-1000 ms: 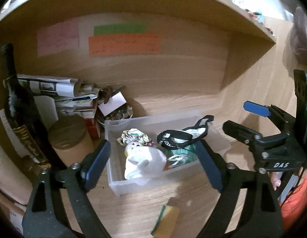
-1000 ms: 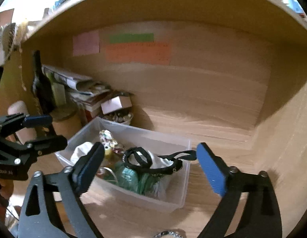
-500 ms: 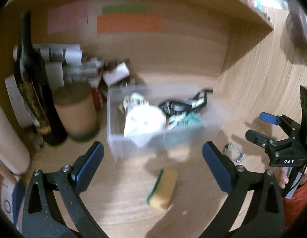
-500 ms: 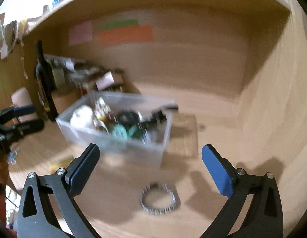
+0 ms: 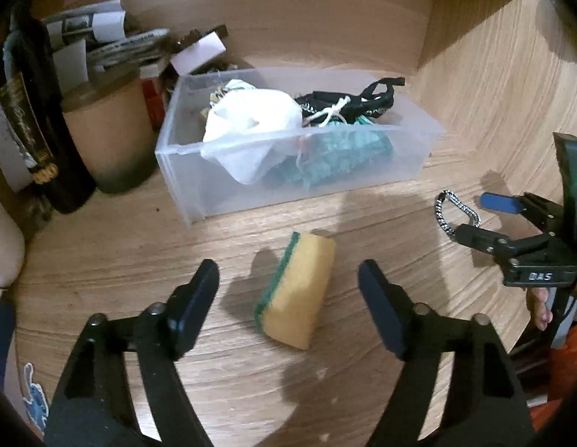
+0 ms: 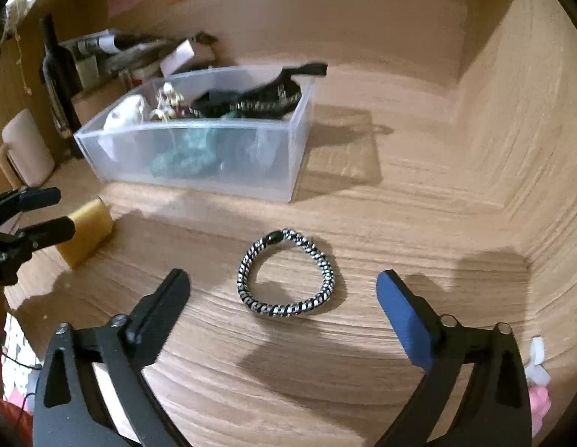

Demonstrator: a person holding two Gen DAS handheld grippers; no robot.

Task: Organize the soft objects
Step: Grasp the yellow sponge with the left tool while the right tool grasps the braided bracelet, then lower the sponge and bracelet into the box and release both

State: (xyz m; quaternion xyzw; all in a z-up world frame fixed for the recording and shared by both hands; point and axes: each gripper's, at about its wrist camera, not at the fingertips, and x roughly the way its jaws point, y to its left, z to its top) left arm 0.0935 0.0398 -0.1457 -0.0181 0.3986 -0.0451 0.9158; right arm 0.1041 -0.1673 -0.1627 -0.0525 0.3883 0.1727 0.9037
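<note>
Left hand-held gripper (image 5: 288, 279) is spread wide open with nothing in it, hanging over the yellow sponge (image 5: 296, 290), which lies on the wooden surface (image 5: 139, 246) between the two fingers without touching either; its green scrub side faces left. Right hand-held gripper (image 6: 283, 285) is wide open too and empty, with the black-and-white braided bracelet (image 6: 284, 273) lying flat on the surface in the gap between its fingers, again no contact. Further back, toward the rear of the surface, sits the clear plastic bin (image 5: 363, 171), holding a white cloth bag (image 5: 251, 123) that flops over the front wall, some teal knitted stuff (image 5: 333, 156) and a black strap (image 5: 378, 91) draped over the far right rim. Sponge is just in front of the bin, bracelet off to its right. At the back left corner there's a dark wine bottle (image 5: 31, 111), a brown cylindrical canister (image 5: 109, 130) touching the bin's left side or close to it, and a pile of rolled papers (image 5: 113, 44) behind.
</note>
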